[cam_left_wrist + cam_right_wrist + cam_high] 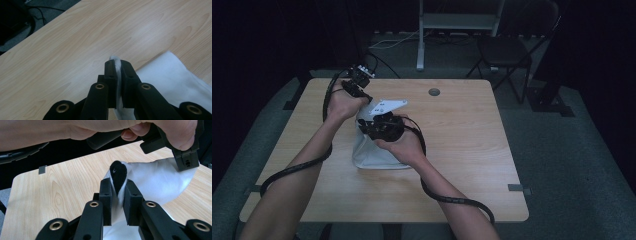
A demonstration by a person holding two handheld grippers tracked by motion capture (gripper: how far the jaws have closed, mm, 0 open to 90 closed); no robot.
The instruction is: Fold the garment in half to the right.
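A white cloth (379, 156) lies bunched on the wooden table (462, 150), left of its middle. My left gripper (363, 99) is at the cloth's far upper corner. In the left gripper view the left gripper (118, 63) is shut on a thin white fold, and the cloth (172, 75) trails off to the right. My right gripper (368, 129) sits just nearer, over the cloth's top. In the right gripper view the right gripper (118, 184) is shut on a pinch of cloth (155, 182) with a black tip (118, 172). Beyond it, the other hand holds the left gripper (186, 162) at the cloth's edge.
A round cable hole (434, 92) sits in the table's far middle. Thick black cables (297, 170) trail from both grippers toward the near edge. Behind the table stand a folding chair (507, 50) and a metal stand (457, 22). Bare wood spreads to the right.
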